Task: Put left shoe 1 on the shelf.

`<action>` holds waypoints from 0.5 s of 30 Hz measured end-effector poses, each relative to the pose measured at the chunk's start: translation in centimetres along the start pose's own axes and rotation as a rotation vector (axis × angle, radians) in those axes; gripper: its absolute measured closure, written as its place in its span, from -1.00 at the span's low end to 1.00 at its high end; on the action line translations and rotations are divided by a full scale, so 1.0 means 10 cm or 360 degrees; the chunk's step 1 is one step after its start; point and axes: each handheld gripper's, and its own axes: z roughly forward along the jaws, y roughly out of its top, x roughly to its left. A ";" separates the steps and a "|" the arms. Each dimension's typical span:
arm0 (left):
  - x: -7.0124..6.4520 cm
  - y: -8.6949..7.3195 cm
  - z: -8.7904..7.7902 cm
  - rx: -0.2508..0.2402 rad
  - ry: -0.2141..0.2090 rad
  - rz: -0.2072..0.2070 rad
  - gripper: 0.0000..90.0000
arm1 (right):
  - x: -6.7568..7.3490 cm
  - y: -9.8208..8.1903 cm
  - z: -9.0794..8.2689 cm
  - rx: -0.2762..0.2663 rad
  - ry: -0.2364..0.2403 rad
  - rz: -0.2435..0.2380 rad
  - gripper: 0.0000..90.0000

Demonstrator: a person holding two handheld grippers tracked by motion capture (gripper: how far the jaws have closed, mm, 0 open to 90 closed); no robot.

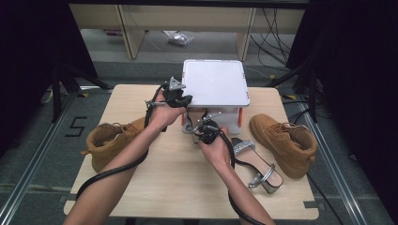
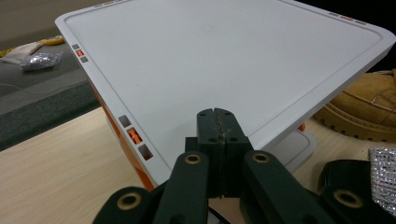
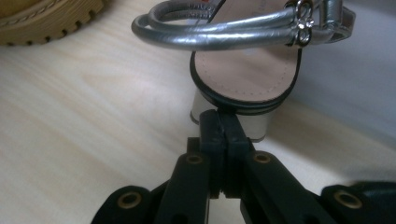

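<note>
Even, soft overhead light falls on the wooden table (image 1: 178, 187) in the high view, leaving only faint shadows under the forearms, while both side edges of that picture sink into near black. The white box lid (image 2: 224, 60) reads bright and slightly washed out in the left gripper view (no hard glare spot). In the right gripper view the silver sandal straps (image 3: 219, 32) carry soft highlights, and the near foreground is blurred. All three pictures are mildly grainy.
</note>
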 end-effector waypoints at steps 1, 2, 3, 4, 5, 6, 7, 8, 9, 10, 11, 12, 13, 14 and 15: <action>0.00 0.00 0.00 0.0000 0.0000 -0.0001 0.99 | -0.01 0.02 0.00 0.0003 -0.0019 -0.0013 1.00; 0.00 0.00 0.00 -0.0002 0.0000 -0.0004 0.99 | 0.00 0.03 0.01 -0.0009 -0.0028 0.0003 1.00; 0.00 0.00 0.00 -0.0004 -0.0001 -0.0004 0.99 | -0.02 0.05 0.02 -0.0032 -0.0047 -0.0029 1.00; 0.00 0.00 0.00 -0.0003 -0.0001 -0.0004 0.99 | -0.02 0.07 0.02 -0.0038 -0.0050 -0.0013 1.00; 0.00 0.00 0.00 0.0001 0.0001 -0.0001 0.99 | -0.01 0.08 0.02 -0.0043 -0.0059 0.0003 1.00; 0.00 0.00 0.00 -0.0009 -0.0001 -0.0008 0.99 | -0.03 0.11 0.04 -0.0067 -0.0095 -0.0029 1.00; 0.01 0.00 0.00 0.0001 -0.0007 -0.0001 0.99 | -0.03 0.11 0.04 -0.0067 -0.0095 -0.0029 1.00; 0.01 0.00 0.00 0.0001 -0.0011 -0.0003 0.99 | -0.05 0.14 0.06 -0.0086 -0.0108 -0.0031 1.00; 0.01 0.00 0.00 -0.0006 -0.0011 -0.0012 0.99 | -0.05 0.14 0.06 -0.0086 -0.0108 -0.0031 1.00; 0.00 0.00 0.00 -0.0005 -0.0008 -0.0009 0.99 | -0.06 0.16 0.08 -0.0100 -0.0129 -0.0013 1.00; 0.00 0.00 0.00 -0.0006 -0.0009 -0.0009 0.99 | -0.06 0.17 0.08 -0.0099 -0.0132 -0.0013 1.00; 0.00 0.00 0.00 -0.0006 -0.0009 -0.0009 0.99 | -0.07 0.18 0.09 -0.0115 -0.0139 -0.0009 1.00; 0.01 0.00 0.00 -0.0006 -0.0010 -0.0009 0.99 | -0.07 0.19 0.10 -0.0117 -0.0135 -0.0004 1.00; 0.01 0.00 0.00 -0.0006 -0.0014 -0.0011 0.99 | -0.07 0.19 0.10 -0.0117 -0.0135 -0.0004 1.00; 0.01 -0.01 0.00 -0.0011 -0.0015 -0.0012 0.99 | -0.08 0.19 0.11 -0.0123 -0.0137 -0.0011 1.00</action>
